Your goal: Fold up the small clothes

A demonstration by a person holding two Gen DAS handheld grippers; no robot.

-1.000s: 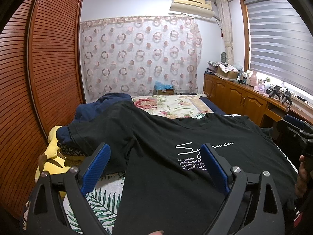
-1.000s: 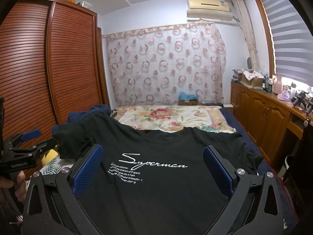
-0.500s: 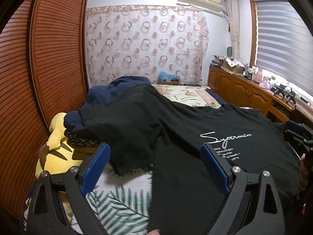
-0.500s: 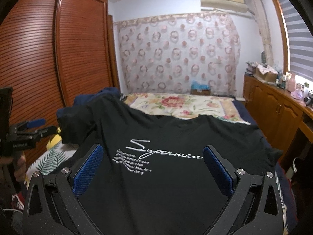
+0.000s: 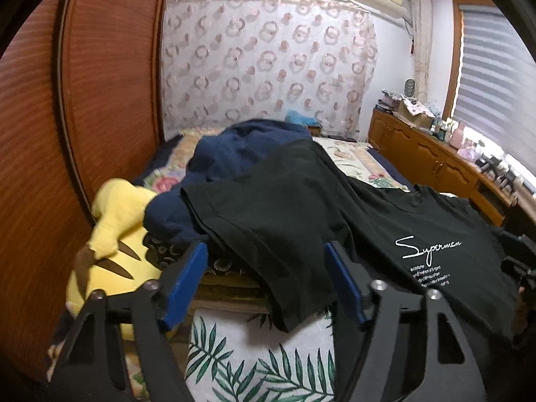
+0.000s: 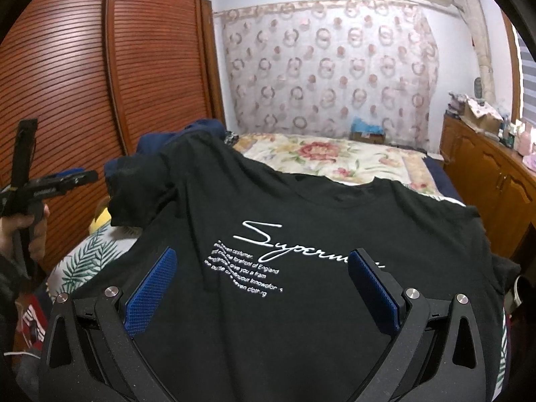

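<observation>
Black tee [image 5: 385, 234] lies flat on bed. Its left sleeve [image 5: 268, 244] sits between left gripper [image 5: 266, 281] pads, jaws just narrowing, not yet clamped. Right gripper [image 6: 261, 284] released.

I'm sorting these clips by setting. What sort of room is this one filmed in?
A bedroom in a home, most likely. A bed with a floral cover fills the middle, louvred wooden wardrobe doors line one wall, and a black T-shirt lies spread out for folding beside a yellow plush toy.
</observation>
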